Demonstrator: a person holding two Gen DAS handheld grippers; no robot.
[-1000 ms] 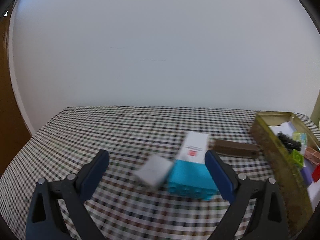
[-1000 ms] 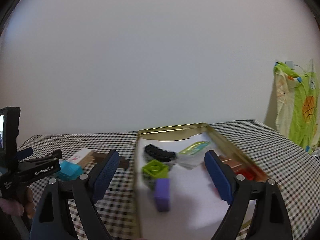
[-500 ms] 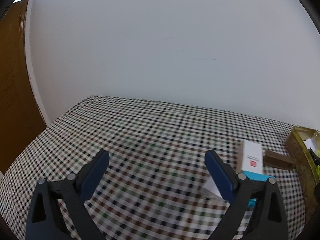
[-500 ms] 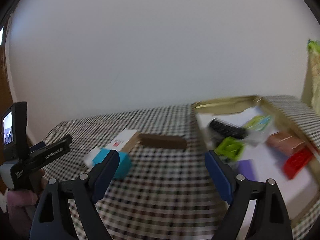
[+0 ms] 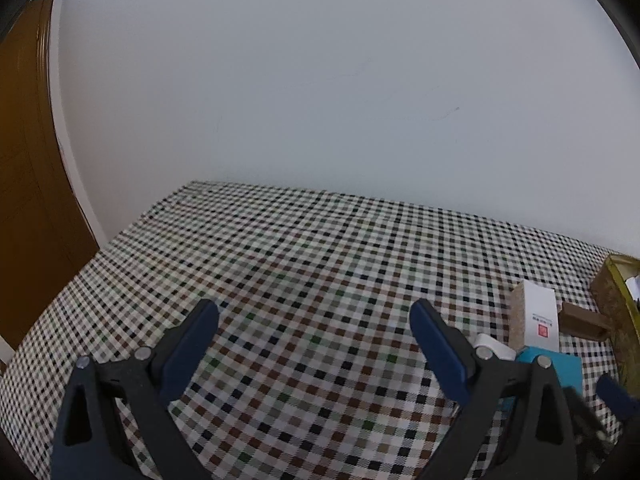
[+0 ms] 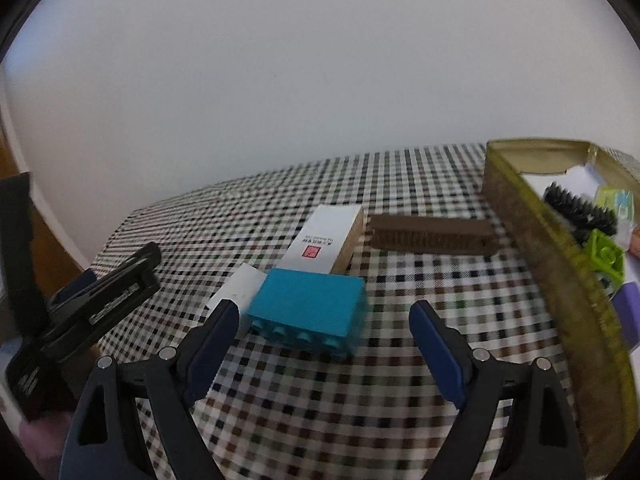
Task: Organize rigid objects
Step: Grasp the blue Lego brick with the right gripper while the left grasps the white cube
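Note:
A blue toy brick (image 6: 310, 304) lies on the checked tablecloth just ahead of my open, empty right gripper (image 6: 322, 320). Behind it lie a white-topped box (image 6: 326, 238), a small white block (image 6: 238, 286) and a brown bar (image 6: 430, 234). A gold tin tray (image 6: 532, 256) at the right holds a black comb-like piece (image 6: 578, 210), a green brick (image 6: 606, 256) and a purple block (image 6: 628, 300). My left gripper (image 5: 314, 326) is open and empty over bare cloth; the box (image 5: 538, 320), the blue brick (image 5: 560, 364) and the white block (image 5: 494, 346) lie to its right.
The left gripper shows at the left of the right wrist view (image 6: 100, 300). The tip of the right gripper shows at the lower right of the left wrist view (image 5: 618, 396). A white wall stands behind the table (image 5: 280, 260). A brown door (image 5: 28, 200) is at the left.
My right gripper has swung left from over the tray to face the blue brick. My left gripper has swung left, so the objects now sit at its right edge.

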